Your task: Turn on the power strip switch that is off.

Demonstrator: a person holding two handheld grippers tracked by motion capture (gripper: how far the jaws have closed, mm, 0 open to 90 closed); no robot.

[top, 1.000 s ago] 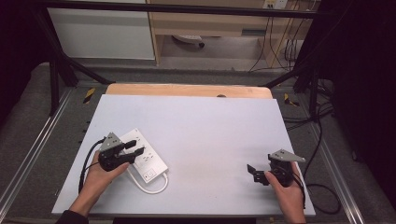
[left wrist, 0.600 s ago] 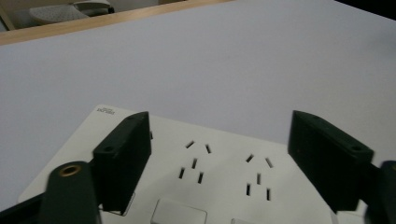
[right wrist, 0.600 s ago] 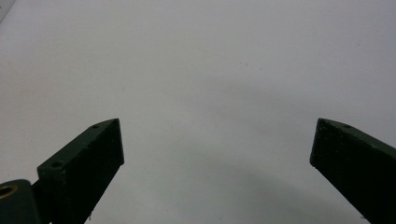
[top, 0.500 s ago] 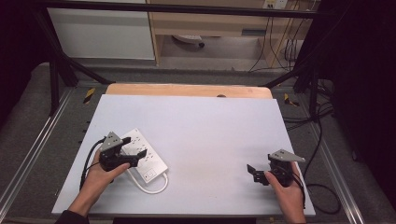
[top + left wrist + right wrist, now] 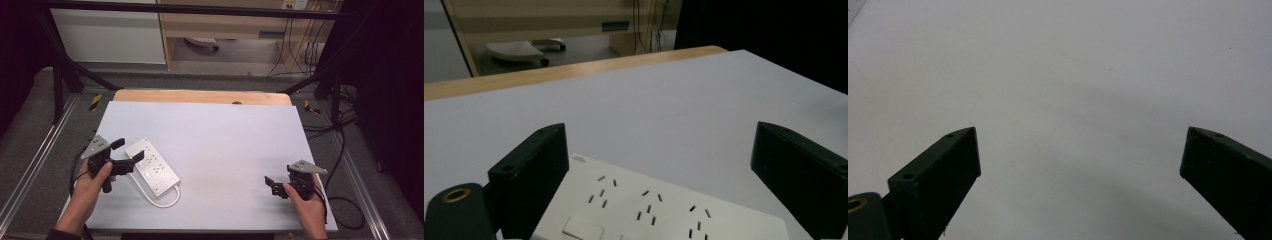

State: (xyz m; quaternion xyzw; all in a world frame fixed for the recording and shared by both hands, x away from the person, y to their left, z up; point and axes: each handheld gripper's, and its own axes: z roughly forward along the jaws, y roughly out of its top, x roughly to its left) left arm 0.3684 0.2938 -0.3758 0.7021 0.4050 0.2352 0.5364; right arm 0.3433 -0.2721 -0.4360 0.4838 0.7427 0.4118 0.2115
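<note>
Both tongs, left [image 5: 127, 152] and right [image 5: 272, 185], stood wide open and empty; the power strip [image 5: 152, 165], lower left, was not yet grasped.

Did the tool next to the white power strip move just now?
Yes. The left tool slid back toward the table's left edge; its jaws, earlier over the power strip, now sit open at its left end.

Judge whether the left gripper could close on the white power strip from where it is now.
Probably yes: the left gripper has its jaws open at the near end of the power strip, and nothing lies between them in the left gripper view.
</note>
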